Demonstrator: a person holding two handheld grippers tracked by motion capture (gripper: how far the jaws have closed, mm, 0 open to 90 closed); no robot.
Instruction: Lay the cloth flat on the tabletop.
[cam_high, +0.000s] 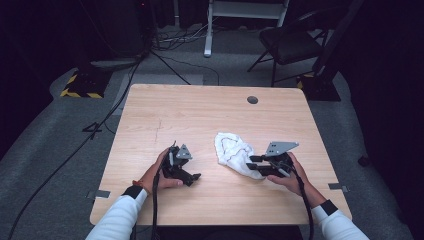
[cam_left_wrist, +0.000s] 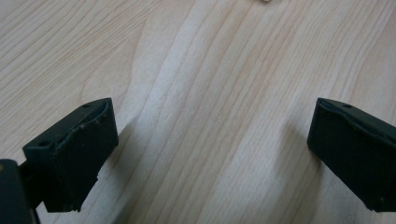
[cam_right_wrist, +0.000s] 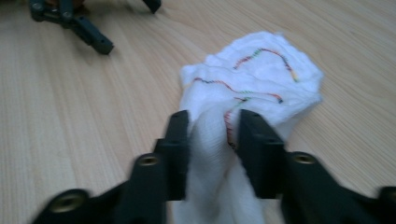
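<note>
In the high view, a crumpled white cloth (cam_high: 234, 152) lies on the wooden counter (cam_high: 210, 110) right of centre. The right gripper (cam_high: 256, 165) reaches into the cloth's near right edge, while the left gripper (cam_high: 192, 178) rests on the counter well apart from the cloth. In the left gripper view, its jaws stand wide over bare wood with nothing between them. In the right gripper view, the jaws stand narrow, pinching a bunched fold of the cloth (cam_right_wrist: 247, 79), whose coloured stitching shows just beyond them.
</note>
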